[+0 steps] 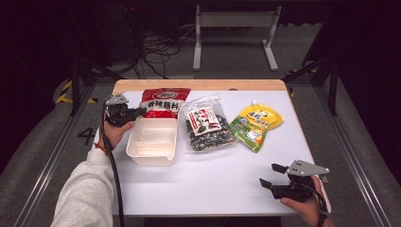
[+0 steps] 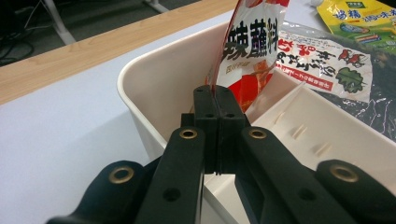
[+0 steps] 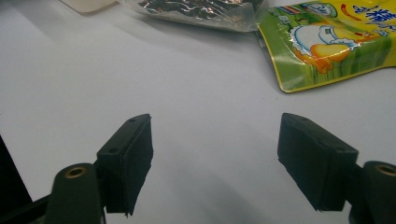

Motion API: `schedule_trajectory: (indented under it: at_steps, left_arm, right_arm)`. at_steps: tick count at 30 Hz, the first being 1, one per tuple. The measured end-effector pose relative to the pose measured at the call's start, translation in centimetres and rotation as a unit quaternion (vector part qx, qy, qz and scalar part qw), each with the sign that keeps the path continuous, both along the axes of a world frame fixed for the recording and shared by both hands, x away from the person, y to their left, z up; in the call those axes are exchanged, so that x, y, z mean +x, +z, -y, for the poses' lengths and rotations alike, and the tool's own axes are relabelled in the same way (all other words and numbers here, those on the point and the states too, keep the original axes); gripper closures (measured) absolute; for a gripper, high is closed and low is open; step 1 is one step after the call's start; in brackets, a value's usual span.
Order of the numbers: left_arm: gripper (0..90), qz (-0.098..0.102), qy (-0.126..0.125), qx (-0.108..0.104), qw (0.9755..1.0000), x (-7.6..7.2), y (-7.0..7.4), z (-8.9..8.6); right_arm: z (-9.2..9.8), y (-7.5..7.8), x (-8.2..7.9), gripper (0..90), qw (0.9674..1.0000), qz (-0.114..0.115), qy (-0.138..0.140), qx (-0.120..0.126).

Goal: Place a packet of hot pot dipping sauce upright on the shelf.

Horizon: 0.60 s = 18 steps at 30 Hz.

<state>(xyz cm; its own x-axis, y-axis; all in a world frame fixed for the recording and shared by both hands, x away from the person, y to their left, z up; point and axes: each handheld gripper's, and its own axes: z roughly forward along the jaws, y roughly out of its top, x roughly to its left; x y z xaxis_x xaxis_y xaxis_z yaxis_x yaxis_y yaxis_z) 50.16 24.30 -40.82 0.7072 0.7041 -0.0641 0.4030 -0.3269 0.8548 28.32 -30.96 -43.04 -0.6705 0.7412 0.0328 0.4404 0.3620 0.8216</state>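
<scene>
In the high view, the left gripper (image 1: 137, 112) sits at the far left corner of a white divided bin (image 1: 152, 141) on the white counter (image 1: 213, 179), its jaws closed on the lower edge of a red seasoning packet (image 1: 163, 101). The packet lies at the bin's far end, partly over the rim. Just to the right of the bin lies a clear bag of dark dried seaweed (image 1: 206, 128), and beyond it a yellow-green pouch (image 1: 255, 124). The right gripper (image 1: 269, 176) rests near the counter's near right corner, well apart from all the packets, with its jaws apart and nothing between them.

In the left gripper view, the two black jaws meet flat on a thin fold of the red seasoning packet (image 2: 250, 56), which stands up from them and leans over the bin's (image 2: 154, 88) inner wall. The film looks thin, glossy and pliable, so the packet is probably light and floppy and may slip or swing when moved. The sealed edge, where it is pinched now, seems the sound place to hold, since the filled middle would bulge and slide. The seaweed bag (image 2: 327, 60) lies behind the bin.

In the right gripper view, the right gripper (image 3: 215, 163) holds its jaws wide over bare counter (image 3: 140, 74). The yellow-green pouch (image 3: 327, 46) lies ahead to the right, untouched, with the seaweed bag's (image 3: 196, 11) edge beside it.
</scene>
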Motion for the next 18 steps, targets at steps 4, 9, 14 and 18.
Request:
schedule_trajectory:
  at_steps: [4, 9, 14, 18]
  left_arm:
    - [90.0, -0.008, 0.004, -0.001, 1.0000, 0.0, -0.1, 0.0]
    - [89.9, 0.002, 0.017, 0.000, 0.9999, -0.2, 0.0, 0.1]
    - [87.4, 0.012, 0.027, -0.015, 0.9994, -0.6, 0.2, -0.1]
    - [83.7, 0.024, 0.041, -0.034, 0.9983, -1.3, 0.8, -0.5]
  right_arm:
    - [0.0, 0.1, 0.2, 27.0, 1.0000, 0.001, 0.000, 0.002]
    - [-0.5, -0.1, 0.5, 27.9, 1.0000, -0.002, 0.008, -0.004]
    - [-0.7, -0.1, 0.7, 28.0, 0.9999, -0.002, 0.012, -0.006]
    - [-0.7, -0.1, 0.8, 28.0, 0.9999, -0.002, 0.013, -0.004]
